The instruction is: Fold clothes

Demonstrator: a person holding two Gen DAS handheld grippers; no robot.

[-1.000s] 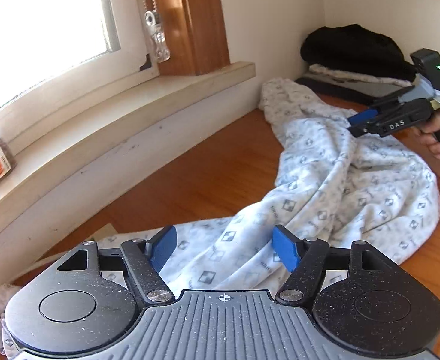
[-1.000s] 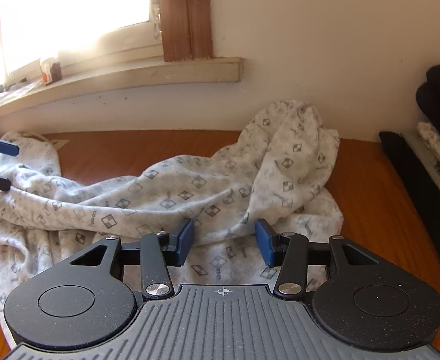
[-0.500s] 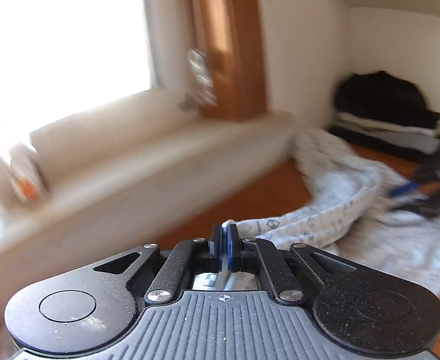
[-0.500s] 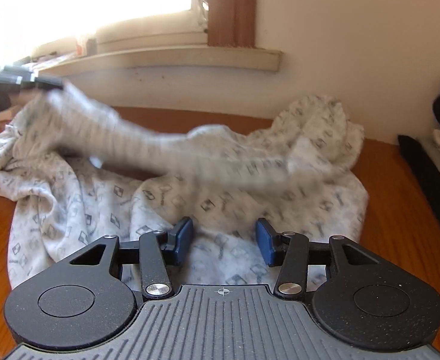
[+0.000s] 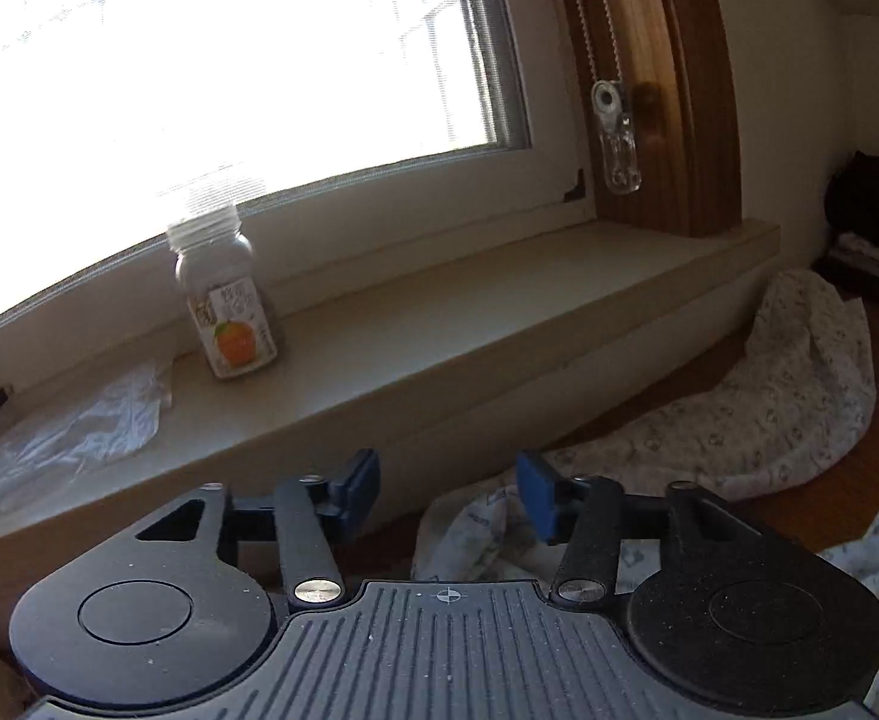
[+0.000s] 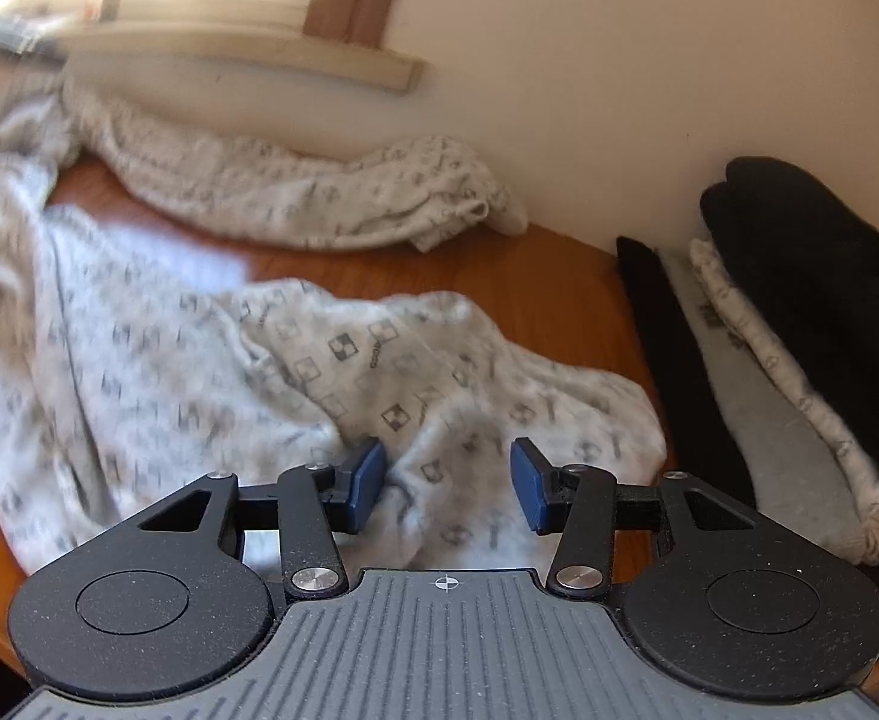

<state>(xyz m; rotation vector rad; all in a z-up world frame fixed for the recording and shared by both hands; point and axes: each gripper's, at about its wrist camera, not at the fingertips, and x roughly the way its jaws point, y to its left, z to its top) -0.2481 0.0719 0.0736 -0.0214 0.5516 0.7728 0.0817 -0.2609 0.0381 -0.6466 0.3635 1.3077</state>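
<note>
The left gripper (image 5: pixel 448 495) is opening, nothing pinched, cloth just below its jaws. The right gripper (image 6: pixel 448 483) hangs spread over the patterned garment (image 6: pixel 211 360), which sprawls rumpled across the wooden table (image 6: pixel 559 282). The step looks like spreading it flat; next, each gripper needs an edge.

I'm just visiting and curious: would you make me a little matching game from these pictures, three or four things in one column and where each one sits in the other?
Things:
1. juice bottle
2. patterned white garment
3. black clothing
4. clear plastic bag

Places:
A. spread loose over the wooden table
B. upright on the windowsill
C. on top of the folded stack by the wall
D. lying crumpled on the windowsill

Pairs: 1-B, 2-A, 3-C, 4-D
</note>
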